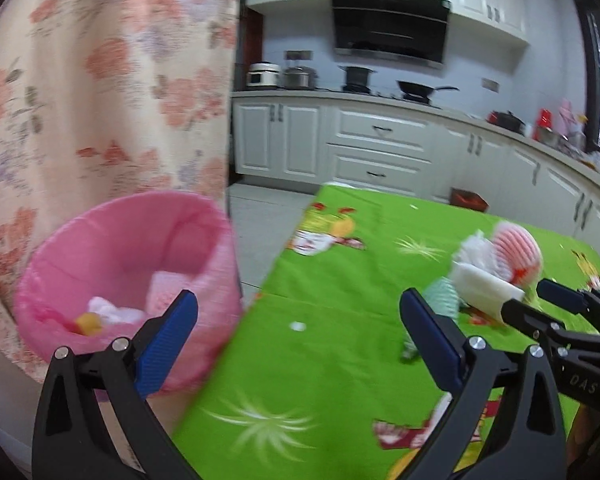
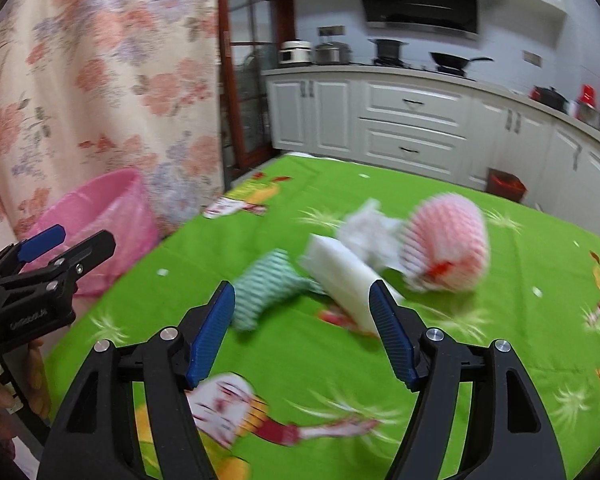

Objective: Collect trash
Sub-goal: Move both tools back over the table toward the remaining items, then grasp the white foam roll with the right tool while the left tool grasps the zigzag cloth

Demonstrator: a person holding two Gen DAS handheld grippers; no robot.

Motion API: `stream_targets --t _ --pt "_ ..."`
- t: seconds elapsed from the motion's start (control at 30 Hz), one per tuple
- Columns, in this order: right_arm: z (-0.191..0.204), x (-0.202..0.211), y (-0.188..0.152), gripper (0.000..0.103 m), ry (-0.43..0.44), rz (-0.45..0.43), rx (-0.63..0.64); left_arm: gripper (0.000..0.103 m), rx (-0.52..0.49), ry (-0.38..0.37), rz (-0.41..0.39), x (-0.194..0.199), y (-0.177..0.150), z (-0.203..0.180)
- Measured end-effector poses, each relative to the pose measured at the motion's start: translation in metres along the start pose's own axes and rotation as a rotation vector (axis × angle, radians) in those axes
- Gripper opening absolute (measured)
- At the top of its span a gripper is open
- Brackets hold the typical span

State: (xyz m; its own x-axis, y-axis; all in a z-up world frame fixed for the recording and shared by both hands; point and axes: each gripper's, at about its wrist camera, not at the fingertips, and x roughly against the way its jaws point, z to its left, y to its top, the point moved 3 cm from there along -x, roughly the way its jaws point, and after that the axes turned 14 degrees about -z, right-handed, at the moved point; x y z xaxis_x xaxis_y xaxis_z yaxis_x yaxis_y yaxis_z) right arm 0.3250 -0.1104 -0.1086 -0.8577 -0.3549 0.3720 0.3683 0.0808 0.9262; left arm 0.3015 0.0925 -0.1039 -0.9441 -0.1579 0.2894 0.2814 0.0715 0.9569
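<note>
On the green tablecloth [image 2: 260, 360] lies a heap of trash: a pink foam net [image 2: 446, 240], crumpled white tissue [image 2: 370, 232], a white foam block [image 2: 340, 276] and a green striped net [image 2: 266, 288]. My right gripper [image 2: 302, 292] is open just above the table, its fingertips on either side of the block's near end and the green net, pads not pressing. My left gripper [image 1: 300, 320] is wide open and holds nothing, over the table's left edge beside the pink-lined bin [image 1: 128, 264]. The bin holds tissue and a yellow scrap. The same heap [image 1: 488, 272] shows in the left wrist view.
A floral curtain [image 1: 100, 80] hangs behind the bin. White kitchen cabinets [image 1: 376, 152] run along the far wall and the right side. A small red bin [image 1: 468, 200] stands on the floor past the table. White crumbs [image 1: 298, 326] dot the cloth. A hand [image 2: 4, 396] grips the left tool.
</note>
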Motion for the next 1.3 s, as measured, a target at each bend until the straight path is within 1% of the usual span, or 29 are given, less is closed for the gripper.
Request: stream_targets --t 0.1,0.27,0.43,0.7,1.0,1.2,1.23,1.3 --pt "-0.019 0.002 -0.004 0.066 -0.038 0.004 -0.022 0.098 -0.025 -0.031 0.019 -0.003 -0.008 -0.02" --pt "-0.046 0.002 -0.008 0.066 -0.086 0.008 -0.052 0.098 -0.045 -0.056 0.044 -0.01 -0.016 -0.04" --pt "-0.06 0.0 -0.012 0.066 -0.1 0.016 -0.075 0.098 -0.076 -0.076 0.062 -0.016 -0.023 -0.054" --pt "-0.056 -0.028 -0.015 0.066 -0.073 0.085 -0.031 0.098 -0.105 -0.078 0.082 -0.026 -0.03 -0.064" --pt "-0.043 -0.06 -0.01 0.066 -0.026 0.123 0.014 0.098 -0.099 -0.036 0.097 -0.031 -0.031 -0.048" --pt "-0.039 -0.073 -0.009 0.066 -0.006 0.148 0.007 0.098 -0.093 -0.032 0.103 -0.034 -0.032 -0.043" --pt "-0.039 -0.073 -0.01 0.065 -0.005 0.152 0.009 0.098 -0.095 -0.034 0.102 -0.034 -0.032 -0.044" --pt "-0.039 -0.072 -0.01 0.056 -0.006 0.148 0.01 0.098 -0.104 -0.037 0.099 -0.035 -0.032 -0.047"
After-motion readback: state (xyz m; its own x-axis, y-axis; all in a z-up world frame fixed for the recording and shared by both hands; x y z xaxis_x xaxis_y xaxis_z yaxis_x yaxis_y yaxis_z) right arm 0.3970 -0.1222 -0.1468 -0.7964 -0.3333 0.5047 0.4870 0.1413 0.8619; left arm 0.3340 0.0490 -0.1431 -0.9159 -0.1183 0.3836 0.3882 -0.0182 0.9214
